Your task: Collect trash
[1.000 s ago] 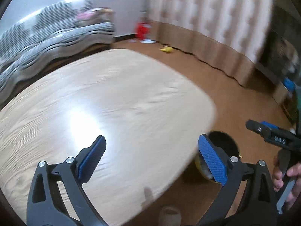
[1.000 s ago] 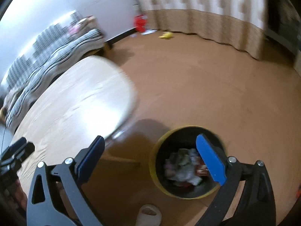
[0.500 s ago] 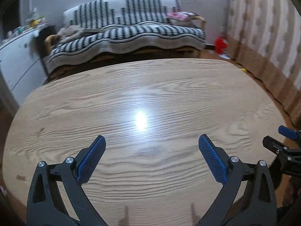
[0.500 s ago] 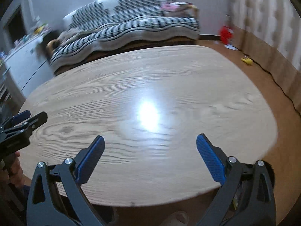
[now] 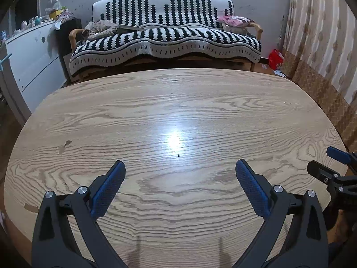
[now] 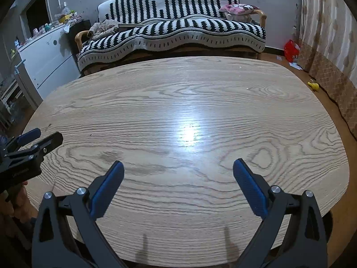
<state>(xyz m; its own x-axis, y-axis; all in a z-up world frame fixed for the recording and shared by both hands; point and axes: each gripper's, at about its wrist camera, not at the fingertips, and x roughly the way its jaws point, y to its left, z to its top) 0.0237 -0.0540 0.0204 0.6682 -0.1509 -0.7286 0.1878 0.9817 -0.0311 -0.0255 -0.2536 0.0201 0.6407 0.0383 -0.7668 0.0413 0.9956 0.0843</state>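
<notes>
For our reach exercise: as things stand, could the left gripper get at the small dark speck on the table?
Probably yes. The left gripper hangs open above the table, and the small dark speck lies just ahead between its fingers with nothing between. Pinching so tiny a speck may be harder.

A: L gripper (image 5: 180,179)?
B: Jaws spread wide, nothing btwn the blue pads, held level, pointing fwd.
A: R gripper (image 6: 178,178)?
B: Same, wide apart, nothing held. Both side by side, R just beside L.
</notes>
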